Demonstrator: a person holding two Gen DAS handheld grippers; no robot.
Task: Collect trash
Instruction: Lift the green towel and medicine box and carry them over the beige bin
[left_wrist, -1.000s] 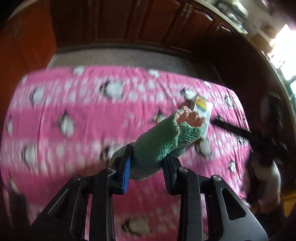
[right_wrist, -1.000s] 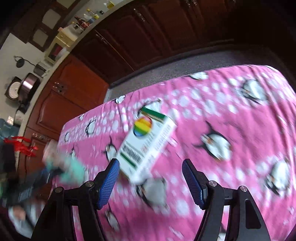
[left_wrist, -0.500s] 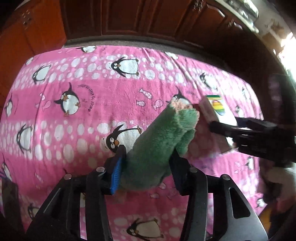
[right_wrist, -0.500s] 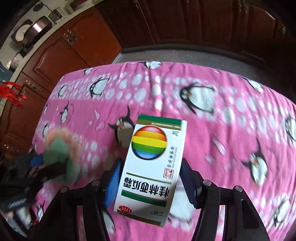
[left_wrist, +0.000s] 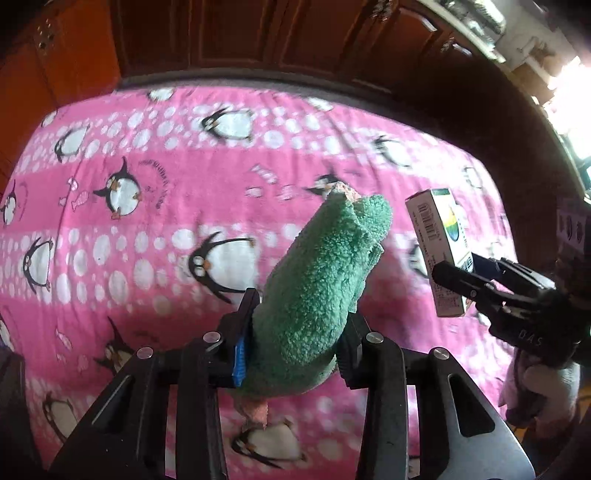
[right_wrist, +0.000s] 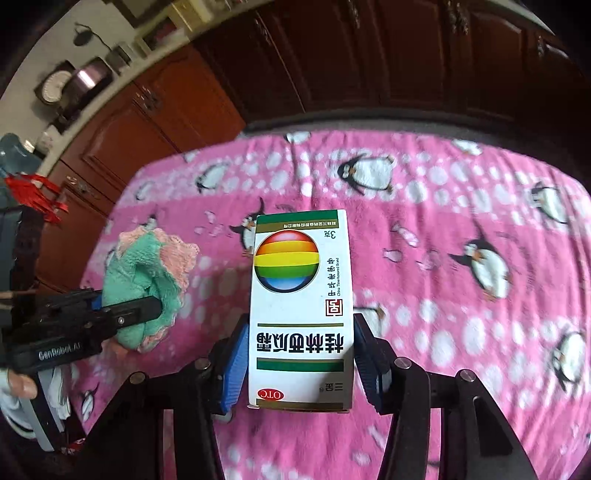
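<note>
Sock (left_wrist: 317, 295), green terry with a pink frilled cuff, is held in the left gripper (left_wrist: 295, 343) at lower centre of the left wrist view; the jaws are closing with the sock bunched between them, and the blue pads appear pressed into the fabric. Medicine box (right_wrist: 301, 314), white with a rainbow ball and green bands, is seen at centre of the right wrist view between the fingers (right_wrist: 234, 360) of the right gripper (right_wrist: 299, 354); those jaws are closing too, and the pads look to be touching both long sides of the box. The box is also seen at right of the left wrist view, held up off the pink penguin blanket (left_wrist: 147, 221). No bin or bag is shown in either view, so the drop-off place cannot be told. Progress is judged as mid-task: two items are picked up, neither deposited. No further loose trash is visible on the blanket. Wooden cabinets (right_wrist: 147, 122) fill the upper frame.
</note>
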